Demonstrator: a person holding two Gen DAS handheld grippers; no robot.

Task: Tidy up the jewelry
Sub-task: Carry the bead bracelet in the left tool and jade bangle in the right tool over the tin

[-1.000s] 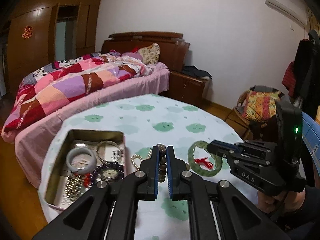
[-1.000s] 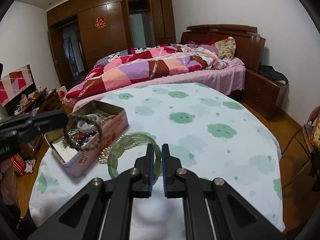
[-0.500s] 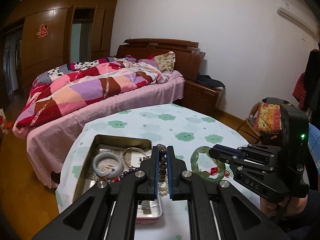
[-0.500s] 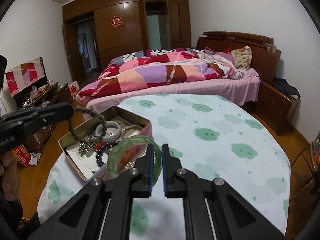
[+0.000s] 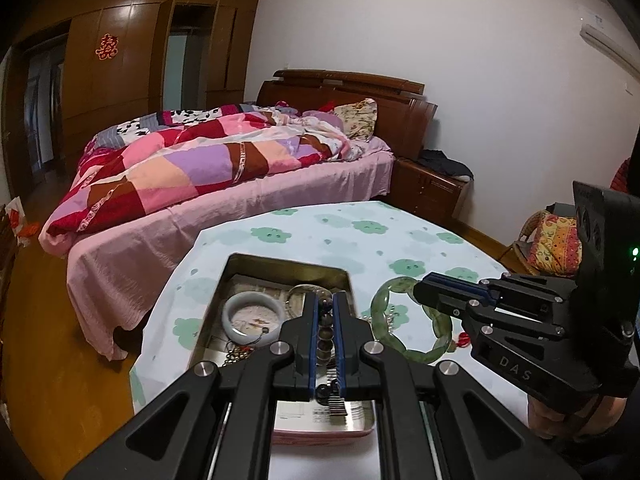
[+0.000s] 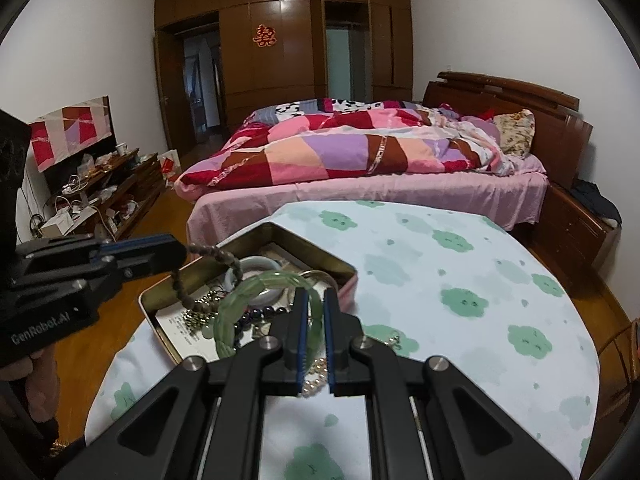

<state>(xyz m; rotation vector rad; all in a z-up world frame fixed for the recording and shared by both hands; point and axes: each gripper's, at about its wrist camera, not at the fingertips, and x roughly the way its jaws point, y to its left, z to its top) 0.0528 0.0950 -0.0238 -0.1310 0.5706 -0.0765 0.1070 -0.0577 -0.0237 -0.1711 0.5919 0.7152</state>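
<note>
Left gripper: fingers clamped on brown bead bracelet, loop hanging over open tin. Right gripper: fingers clamped on green jade bangle, poised at tin's near-right edge above table. Left hand nearer tin interior.

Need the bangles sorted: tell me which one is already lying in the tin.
The white bangle. It lies flat inside the tin; the green bangle hangs clamped in the right gripper, outside the tin.
</note>
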